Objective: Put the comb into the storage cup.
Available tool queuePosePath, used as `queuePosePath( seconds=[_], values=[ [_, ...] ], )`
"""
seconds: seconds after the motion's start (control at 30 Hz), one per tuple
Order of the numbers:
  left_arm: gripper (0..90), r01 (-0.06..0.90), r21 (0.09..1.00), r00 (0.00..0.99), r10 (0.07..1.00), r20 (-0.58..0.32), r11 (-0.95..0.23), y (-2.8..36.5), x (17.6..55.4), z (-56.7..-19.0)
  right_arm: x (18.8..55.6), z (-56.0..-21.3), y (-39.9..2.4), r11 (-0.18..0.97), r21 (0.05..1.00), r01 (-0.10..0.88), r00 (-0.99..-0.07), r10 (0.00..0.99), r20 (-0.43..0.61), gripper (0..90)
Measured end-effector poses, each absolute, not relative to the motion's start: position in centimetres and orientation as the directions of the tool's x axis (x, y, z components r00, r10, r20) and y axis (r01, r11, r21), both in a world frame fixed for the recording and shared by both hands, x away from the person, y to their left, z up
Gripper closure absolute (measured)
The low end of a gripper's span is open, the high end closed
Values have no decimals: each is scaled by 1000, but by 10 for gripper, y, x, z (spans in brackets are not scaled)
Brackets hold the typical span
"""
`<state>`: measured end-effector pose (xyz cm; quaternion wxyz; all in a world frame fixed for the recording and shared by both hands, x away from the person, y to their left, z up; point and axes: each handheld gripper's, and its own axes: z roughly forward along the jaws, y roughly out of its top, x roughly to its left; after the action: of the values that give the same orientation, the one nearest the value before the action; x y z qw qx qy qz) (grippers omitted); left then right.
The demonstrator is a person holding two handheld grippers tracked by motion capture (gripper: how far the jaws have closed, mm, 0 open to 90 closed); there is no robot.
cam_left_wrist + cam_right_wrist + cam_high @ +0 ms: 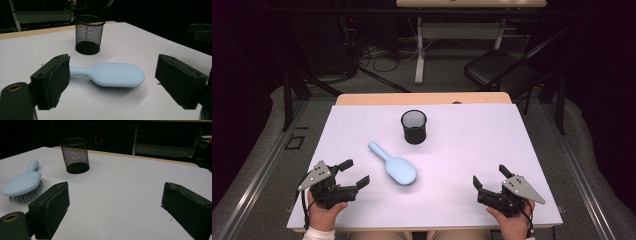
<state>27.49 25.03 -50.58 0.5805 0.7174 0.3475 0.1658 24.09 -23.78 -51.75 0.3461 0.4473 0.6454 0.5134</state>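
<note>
White table [472, 165] takes up most of the high view, wooden edge along its far side. Left gripper [354, 172] sits at the near left corner, held in the person's left hand [323, 212], jaws spread wide with nothing between them, aimed at the brush. Right gripper [492, 176] sits at the near right corner in the right hand [512, 225], jaws also spread, only bare table between them.

Black mesh cup [414, 126] stands upright, well beyond both grippers, roughly midway between them and toward the far edge. In the left gripper view the cup [89, 34] is past the brush; in the right gripper view it [74, 155] is ahead and to the left.

Light blue hairbrush [394, 164] lies bristles down on the table, just ahead of the left gripper, apart from its jaws, handle pointing away toward the far left. In the left gripper view the brush [117, 74] lies crosswise ahead of the jaws, untouched. From the right gripper it [22, 182] lies well off to the left.
</note>
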Motion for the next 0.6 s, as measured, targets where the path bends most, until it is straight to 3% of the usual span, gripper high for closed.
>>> queuePosePath(
  seconds=[0.6],
  values=[
    [306,372,923,663,725,-189,-99,246,284,-490,243,-520,-238,74,969,237,-360,933,17,80]
  ],
)
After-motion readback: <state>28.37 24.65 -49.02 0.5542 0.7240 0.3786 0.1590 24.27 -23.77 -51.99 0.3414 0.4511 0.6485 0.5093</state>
